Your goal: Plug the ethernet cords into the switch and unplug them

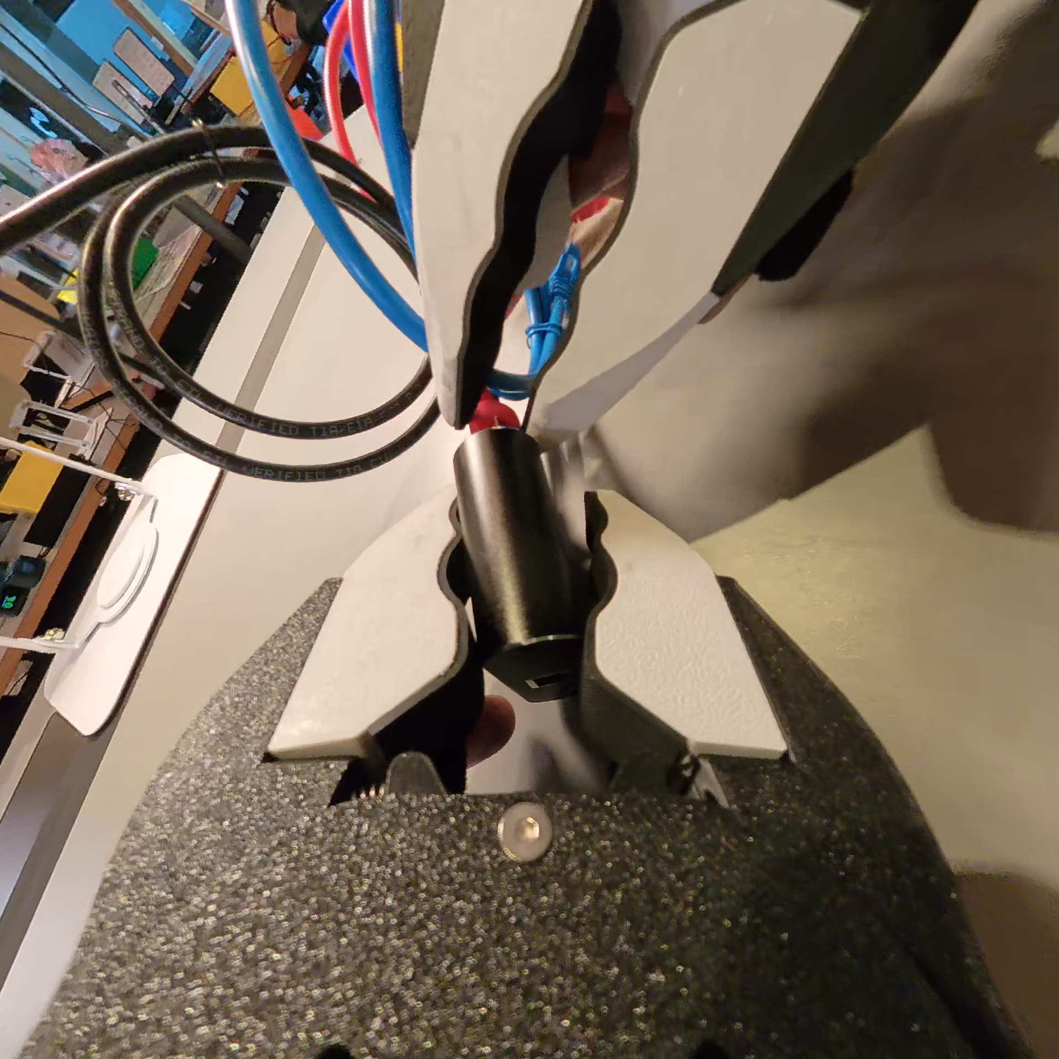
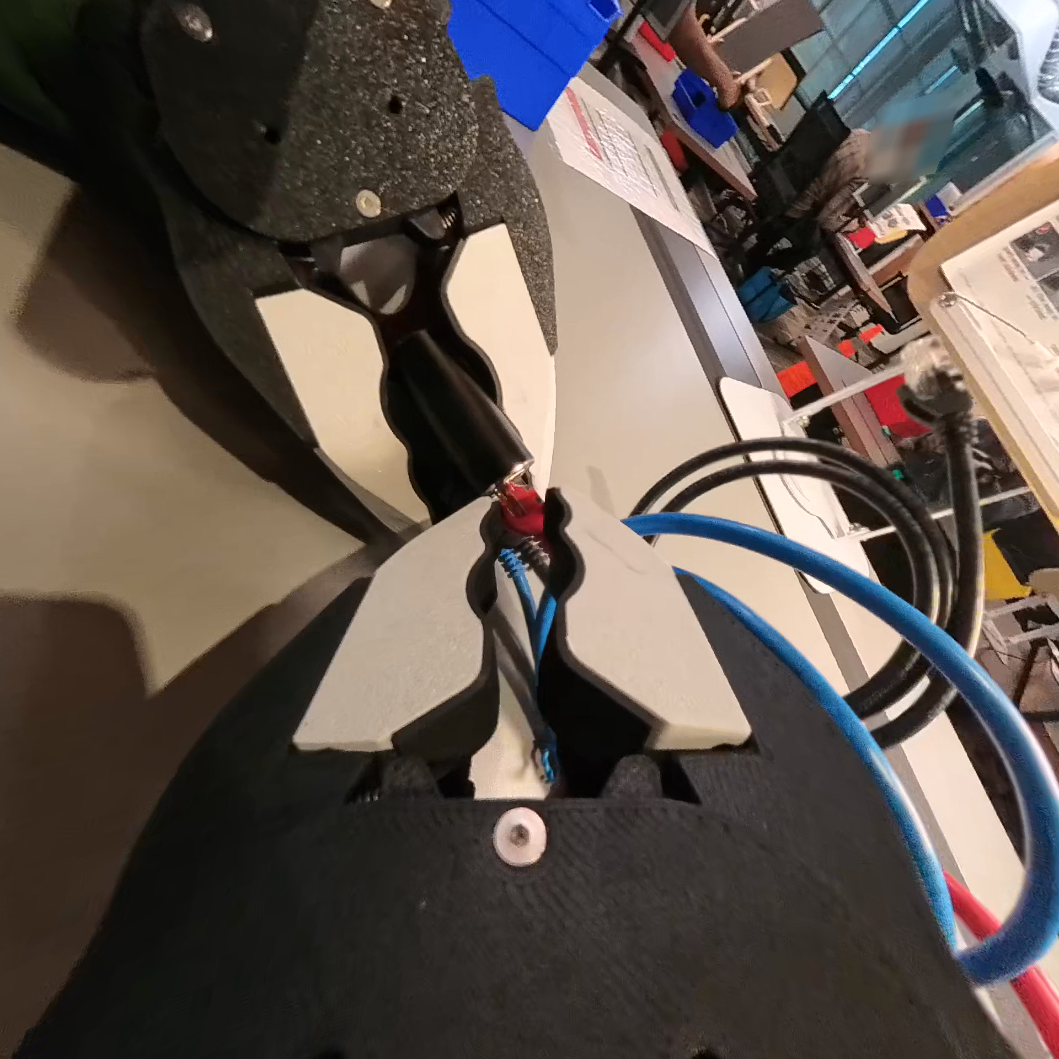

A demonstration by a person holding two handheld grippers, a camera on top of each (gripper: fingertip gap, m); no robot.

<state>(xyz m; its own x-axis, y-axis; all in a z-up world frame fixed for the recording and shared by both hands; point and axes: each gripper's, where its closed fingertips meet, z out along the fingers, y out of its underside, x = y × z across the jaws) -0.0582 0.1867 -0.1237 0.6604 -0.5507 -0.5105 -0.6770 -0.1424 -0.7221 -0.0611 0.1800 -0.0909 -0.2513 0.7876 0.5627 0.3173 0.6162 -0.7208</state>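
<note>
- the left gripper (image 1: pixel 524 573) is seen clamped on a black cylindrical adapter (image 1: pixel 516 550), which is held between its pale fingers (image 1: pixel 395 619) and points out past the tips.
- the right gripper (image 2: pixel 518 516) is closed on a red plug (image 2: pixel 520 513), pinched at its fingertips; the plug is met by the adapter's far end, tip to tip.
- blue cords (image 2: pixel 802 607) and a black coiled cord (image 2: pixel 894 516) are draped beside the right gripper (a red cord (image 2: pixel 991 940) runs beneath them), over a pale table (image 2: pixel 630 372).

Left gripper (image 1: pixel 524 538) clamped around a black cylinder, right gripper (image 2: pixel 518 516) pinched on a red plug, fingertips held almost touching, tip to tip.
</note>
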